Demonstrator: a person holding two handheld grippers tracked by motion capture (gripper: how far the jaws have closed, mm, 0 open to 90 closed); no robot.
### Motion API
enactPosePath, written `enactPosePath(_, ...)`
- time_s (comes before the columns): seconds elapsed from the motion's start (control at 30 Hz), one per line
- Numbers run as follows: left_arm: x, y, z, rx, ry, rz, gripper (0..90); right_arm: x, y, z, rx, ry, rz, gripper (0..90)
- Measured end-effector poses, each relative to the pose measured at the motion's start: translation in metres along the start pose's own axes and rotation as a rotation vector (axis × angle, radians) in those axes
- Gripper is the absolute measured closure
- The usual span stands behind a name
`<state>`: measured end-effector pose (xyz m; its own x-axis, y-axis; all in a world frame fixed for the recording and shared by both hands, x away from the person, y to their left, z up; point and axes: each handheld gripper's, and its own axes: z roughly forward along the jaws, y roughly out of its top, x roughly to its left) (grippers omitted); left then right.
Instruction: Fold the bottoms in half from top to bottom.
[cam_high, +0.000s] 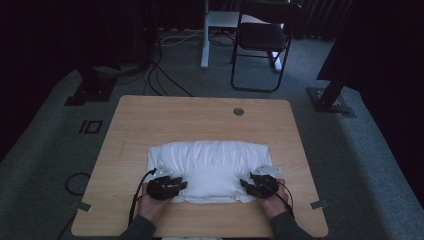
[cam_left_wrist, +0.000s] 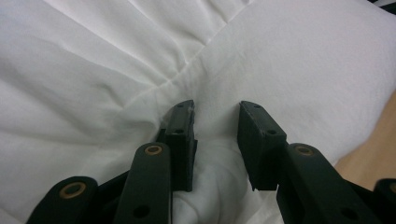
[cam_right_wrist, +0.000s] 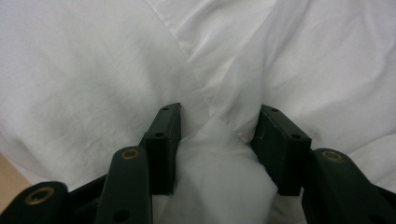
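A plump white pillow (cam_high: 210, 162) in a creased case lies on the near half of the wooden table (cam_high: 200, 115). My left gripper (cam_high: 172, 186) is at its near left corner, held by a hand from below. In the left gripper view the gripper (cam_left_wrist: 217, 112) has a bunch of the pillow's cloth (cam_left_wrist: 303, 56) filling the gap between its jaws. My right gripper (cam_high: 252, 186) is at the near right corner. In the right gripper view the gripper (cam_right_wrist: 219, 114) squeezes a thick fold of the pillow (cam_right_wrist: 93, 70) between both pads.
The table has a round cable hole (cam_high: 238, 111) near its far edge. Bare wood runs around the pillow on every side. Beyond the table stand a black chair (cam_high: 262, 40) and a white desk leg (cam_high: 205, 45) on grey carpet. Cables (cam_high: 160, 80) trail across the floor.
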<state>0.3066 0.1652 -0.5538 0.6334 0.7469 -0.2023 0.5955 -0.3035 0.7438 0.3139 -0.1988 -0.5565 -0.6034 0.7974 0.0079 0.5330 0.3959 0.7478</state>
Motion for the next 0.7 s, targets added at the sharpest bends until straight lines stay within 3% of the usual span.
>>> enactPosePath(0.3,0.022,0.022,0.018,-0.023,0.064,-0.038,67.6,-0.017,0.019,0.023,-0.011,-0.021,0.008,52.3)
enactPosePath(0.7,0.042,0.042,0.031,-0.026,0.107,-0.071,67.6,-0.031,0.044,0.045,0.016,-0.029,0.049,52.4)
